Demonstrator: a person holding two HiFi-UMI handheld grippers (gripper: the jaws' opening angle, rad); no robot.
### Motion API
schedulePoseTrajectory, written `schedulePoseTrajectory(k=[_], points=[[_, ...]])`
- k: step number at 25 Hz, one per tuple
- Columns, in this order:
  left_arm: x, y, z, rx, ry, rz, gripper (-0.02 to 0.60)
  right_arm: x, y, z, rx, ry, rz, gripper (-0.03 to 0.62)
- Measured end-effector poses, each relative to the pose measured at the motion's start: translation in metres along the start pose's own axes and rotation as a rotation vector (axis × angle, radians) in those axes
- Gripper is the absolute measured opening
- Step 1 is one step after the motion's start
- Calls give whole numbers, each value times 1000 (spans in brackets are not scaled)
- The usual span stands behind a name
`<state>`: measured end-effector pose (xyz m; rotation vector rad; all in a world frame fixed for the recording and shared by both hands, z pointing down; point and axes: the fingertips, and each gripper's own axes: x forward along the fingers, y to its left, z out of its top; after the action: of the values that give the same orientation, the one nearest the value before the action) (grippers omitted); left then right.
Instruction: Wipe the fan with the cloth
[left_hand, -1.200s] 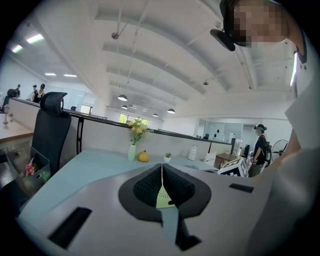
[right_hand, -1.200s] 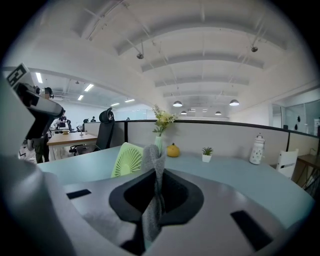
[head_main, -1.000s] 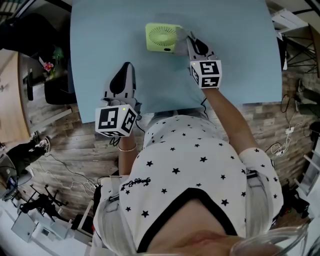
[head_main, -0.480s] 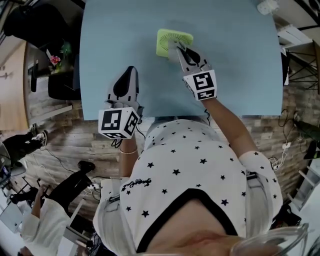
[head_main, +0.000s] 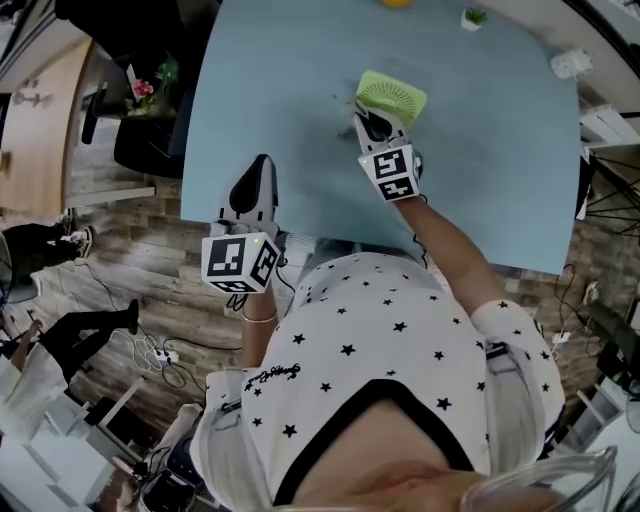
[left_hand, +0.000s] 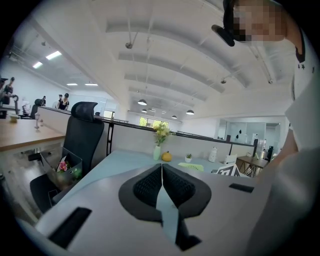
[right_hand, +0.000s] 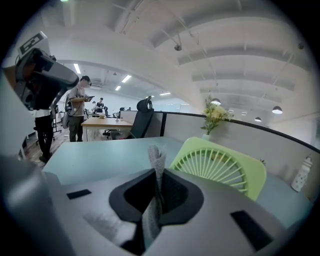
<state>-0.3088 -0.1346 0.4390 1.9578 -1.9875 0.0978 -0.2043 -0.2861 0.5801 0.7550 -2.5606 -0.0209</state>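
Surface (head_main: 290, 70), pale blue, largest element: its far edge is cut off by the top of the head view, and its near edge is hidden beneath the person's star-print shirt (head_main: 380, 340). Bare, open room extends left of and beyond both pairs of fingers. The near edge of the surface passes under the left gripper (head_main: 258, 165), with wood floor (head_main: 120, 240) to its left.

Fan (right_hand: 220, 167), light green with a radial grille, lies just beyond the tips of the right gripper (right_hand: 159, 182) and slightly to their right. In the head view that gripper covers the fan's near corner. Whether cloth and fan touch cannot be made out.

Right fingers (right_hand: 177, 192) are clamped on the cloth (right_hand: 156, 159), a grey strip standing up between them. Its lower part disappears into the gripper body, and in the head view it is too small to make out.

Left fingers (left_hand: 145, 187) are pressed together at the tips with nothing between them. The fan lies beyond them and to their right, well apart.
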Motion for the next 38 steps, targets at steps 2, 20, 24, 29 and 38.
schedulePoseTrajectory(k=[2, 20, 24, 29, 38], points=[[-5, 4, -3, -5, 1, 16, 29, 4, 1, -7, -18, 22, -3, 17], [22, -27, -6, 22, 25, -96, 29, -33, -35, -42, 25, 64, -117, 17], [32, -41, -4, 33, 28, -134, 29, -47, -45, -51, 52, 69, -144, 17], [42, -57, -3, 43, 35, -170, 29, -63, -57, -61, 80, 73, -179, 17], [55, -72, -4, 58, 45, -212, 29, -81, -71, -86, 139, 108, -229, 17]])
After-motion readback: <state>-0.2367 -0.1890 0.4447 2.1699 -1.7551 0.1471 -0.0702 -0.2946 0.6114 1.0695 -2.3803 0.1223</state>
